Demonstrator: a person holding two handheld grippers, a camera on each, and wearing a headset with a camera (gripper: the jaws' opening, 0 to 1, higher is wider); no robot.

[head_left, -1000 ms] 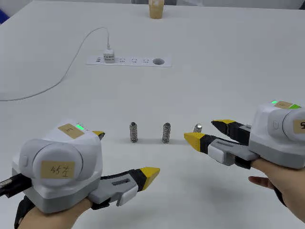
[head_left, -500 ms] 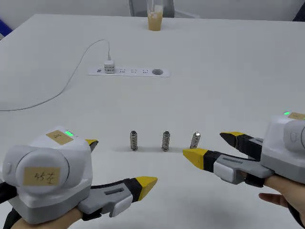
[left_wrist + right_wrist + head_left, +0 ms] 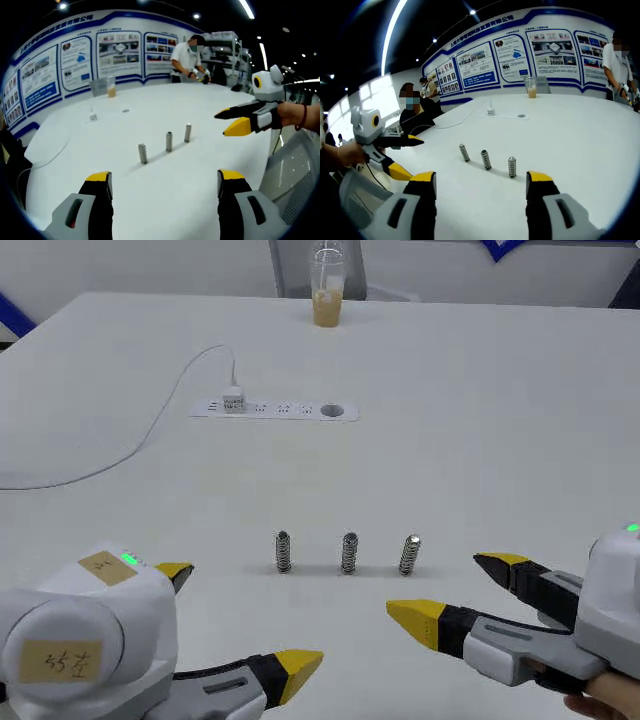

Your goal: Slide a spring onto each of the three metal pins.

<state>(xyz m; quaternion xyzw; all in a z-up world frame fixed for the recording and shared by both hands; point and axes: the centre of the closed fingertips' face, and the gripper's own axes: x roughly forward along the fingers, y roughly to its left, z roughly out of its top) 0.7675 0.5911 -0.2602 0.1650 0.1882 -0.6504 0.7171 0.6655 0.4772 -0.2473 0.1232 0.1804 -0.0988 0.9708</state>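
Three upright metal pins stand in a row on the white table, each wrapped in a spring: the left one point(image 3: 283, 551) point(image 3: 143, 153) point(image 3: 464, 152), the middle one point(image 3: 349, 552) point(image 3: 169, 141) point(image 3: 485, 159) and the right one point(image 3: 410, 553) point(image 3: 187, 132) point(image 3: 512, 167). My left gripper point(image 3: 236, 622) point(image 3: 164, 182) is open and empty at the near left, well short of the pins. On the near right my right gripper point(image 3: 462, 589) point(image 3: 480, 183) is open and empty too, a little nearer than the right pin.
A white power strip point(image 3: 275, 410) with a plugged-in charger and its cable point(image 3: 160, 420) lies mid-table. A plastic cup of orange drink point(image 3: 327, 287) stands at the far edge. People stand and sit beyond the table in the gripper views.
Both grippers have drawn back toward me, away from the pins; the right one was close beside the right pin. The head camera has tilted up.
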